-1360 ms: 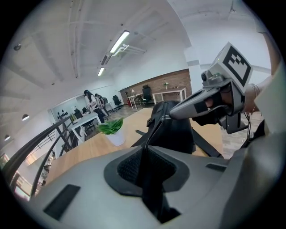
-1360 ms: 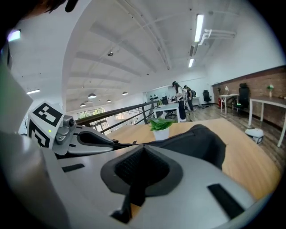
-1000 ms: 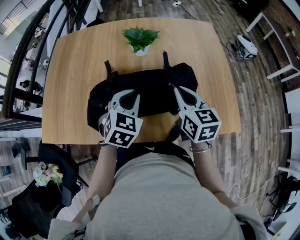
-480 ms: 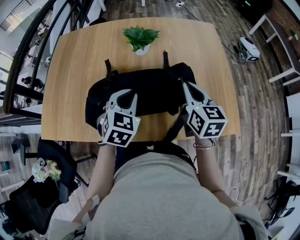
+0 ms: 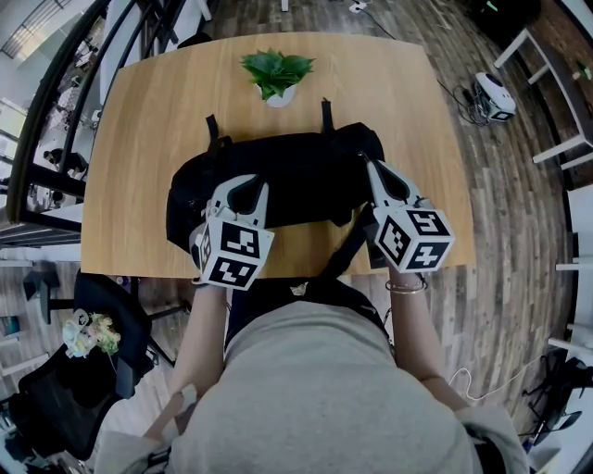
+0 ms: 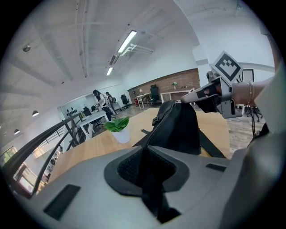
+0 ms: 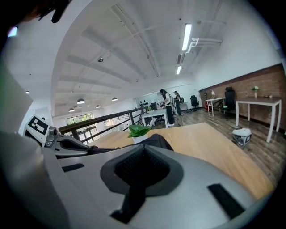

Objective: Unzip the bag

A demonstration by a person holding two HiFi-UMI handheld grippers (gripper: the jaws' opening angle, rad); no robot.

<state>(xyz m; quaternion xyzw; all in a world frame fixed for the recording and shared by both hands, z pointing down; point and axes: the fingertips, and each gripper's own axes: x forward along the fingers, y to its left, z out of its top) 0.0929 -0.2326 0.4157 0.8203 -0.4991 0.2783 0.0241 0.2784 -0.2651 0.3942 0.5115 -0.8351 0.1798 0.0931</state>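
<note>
R tongs (image 5: 372, 168) slid rt along bag (image 5: 301, 176), opening, nothing seen between; L tongs (image 5: 246, 185) clamp bag; plant (image 5: 276, 72) beyond.

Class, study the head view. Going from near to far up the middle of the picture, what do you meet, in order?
Person's grey top → black bag → potted plant → plank floor beyond the table's far edge.

Bright, even light from ceiling strip lights (image 7: 187, 33); fisheye-bent edges.
</note>
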